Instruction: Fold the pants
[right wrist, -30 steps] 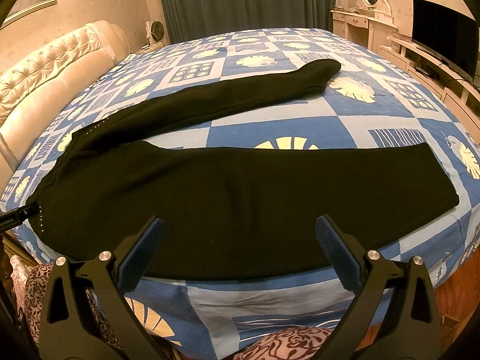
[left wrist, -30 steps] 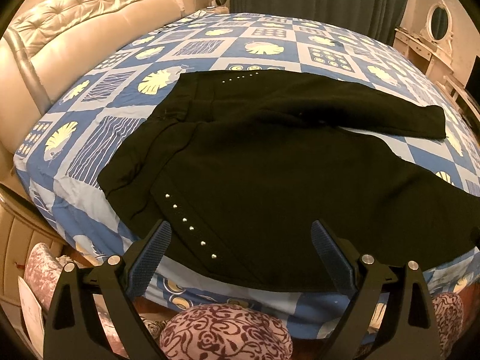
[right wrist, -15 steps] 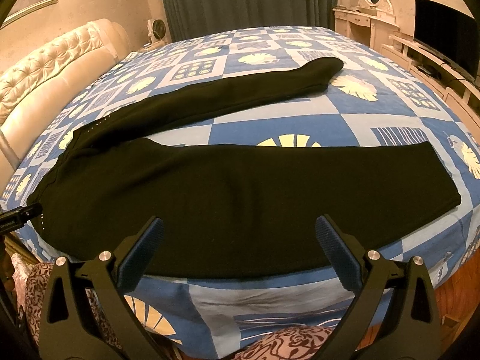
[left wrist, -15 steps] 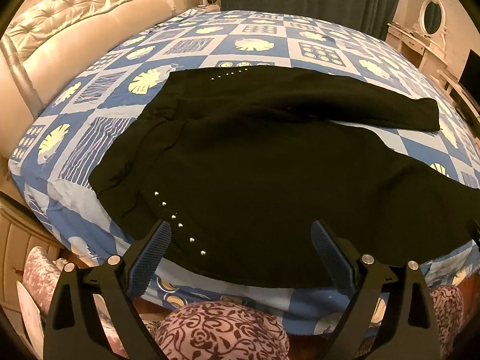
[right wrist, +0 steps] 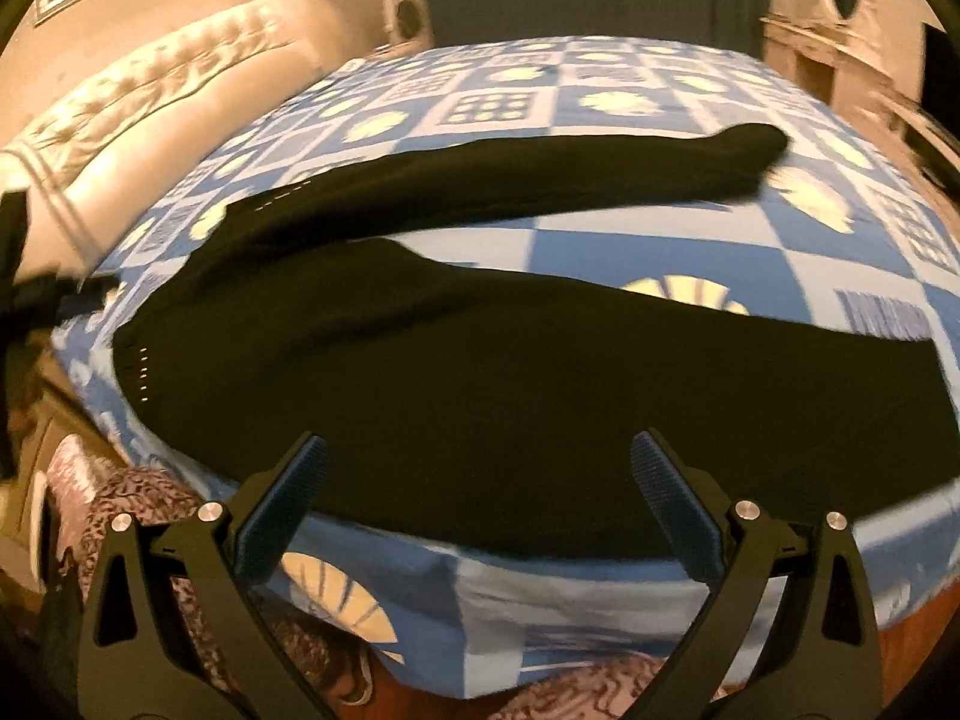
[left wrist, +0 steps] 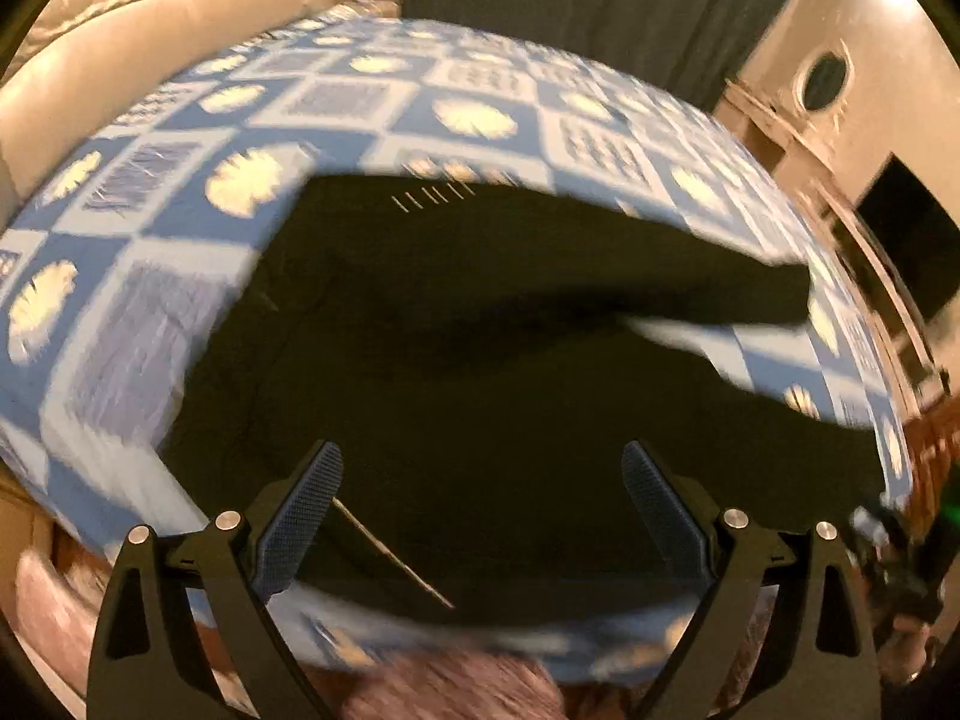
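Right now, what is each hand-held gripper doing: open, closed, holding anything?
Left hand-held gripper: open, empty, above the pants.
Right hand-held gripper: open, empty.

A home bedroom: beyond the fingers lies a bed [right wrist: 660, 252] with a tufted headboard [right wrist: 156, 96], dark curtains [left wrist: 576, 6] and a dressing table [right wrist: 816, 60] behind.

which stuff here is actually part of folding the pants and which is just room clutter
Part of the job:
- black pants, spread flat with legs apart
- left tongs, open, empty
- right tongs, open, empty
- bed cover, the surface the pants lie on

Just around:
- tufted headboard
- dark curtain
- vanity with oval mirror
- dark screen
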`<state>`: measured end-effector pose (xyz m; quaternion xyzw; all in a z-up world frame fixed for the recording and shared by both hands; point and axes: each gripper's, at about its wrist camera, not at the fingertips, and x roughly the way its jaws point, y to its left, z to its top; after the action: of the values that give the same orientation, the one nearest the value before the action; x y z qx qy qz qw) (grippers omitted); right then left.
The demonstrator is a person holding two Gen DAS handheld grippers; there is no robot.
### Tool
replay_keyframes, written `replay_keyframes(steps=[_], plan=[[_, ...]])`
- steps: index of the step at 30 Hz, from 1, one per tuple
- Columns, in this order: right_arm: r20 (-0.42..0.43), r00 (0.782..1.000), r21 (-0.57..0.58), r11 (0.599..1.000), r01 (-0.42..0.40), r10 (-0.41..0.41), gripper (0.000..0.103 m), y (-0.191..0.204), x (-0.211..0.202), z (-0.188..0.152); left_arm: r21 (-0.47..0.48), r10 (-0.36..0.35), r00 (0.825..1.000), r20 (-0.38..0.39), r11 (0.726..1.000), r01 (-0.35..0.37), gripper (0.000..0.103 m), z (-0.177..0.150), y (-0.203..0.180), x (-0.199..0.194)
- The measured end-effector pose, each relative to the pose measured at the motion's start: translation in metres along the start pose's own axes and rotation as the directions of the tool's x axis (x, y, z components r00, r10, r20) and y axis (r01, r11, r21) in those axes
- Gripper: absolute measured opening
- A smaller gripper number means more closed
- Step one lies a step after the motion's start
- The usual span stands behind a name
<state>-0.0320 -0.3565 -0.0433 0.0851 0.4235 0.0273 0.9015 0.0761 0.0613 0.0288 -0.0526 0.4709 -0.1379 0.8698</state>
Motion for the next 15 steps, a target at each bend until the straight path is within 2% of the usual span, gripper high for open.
replay_keyframes(steps=[3,6,8,10,15], plan=[[-0.019,0.998,0.006,0.998,-0.063,0.063,0.101,0.002,0.012,0.015,-0.051,0.010,0.999,0.030,0.999,-0.009,0.093,0.050,0.050,0.021],[-0.041,0.990,0.013,0.991,-0.133,0.133,0.101,0.001,0.033,0.041,-0.046,-0.014,1.000,-0.023,0.999,0.013,0.093,0.100,0.095,0.069],[-0.041,0.988,0.021,0.989,-0.149,0.150,0.101,-0.003,0.045,0.056,-0.066,-0.011,0.998,-0.062,0.998,0.007,0.093,0.121,0.119,0.103],[-0.046,0.989,0.028,0.989,-0.142,0.143,0.101,-0.004,0.056,0.072,-0.085,0.026,0.994,-0.104,0.996,-0.035,0.093,0.139,0.140,0.140],[-0.051,0.990,0.023,0.991,-0.130,0.131,0.101,-0.009,0.083,0.100,-0.053,0.012,0.990,-0.137,0.998,-0.019,0.093,0.162,0.158,0.197]])
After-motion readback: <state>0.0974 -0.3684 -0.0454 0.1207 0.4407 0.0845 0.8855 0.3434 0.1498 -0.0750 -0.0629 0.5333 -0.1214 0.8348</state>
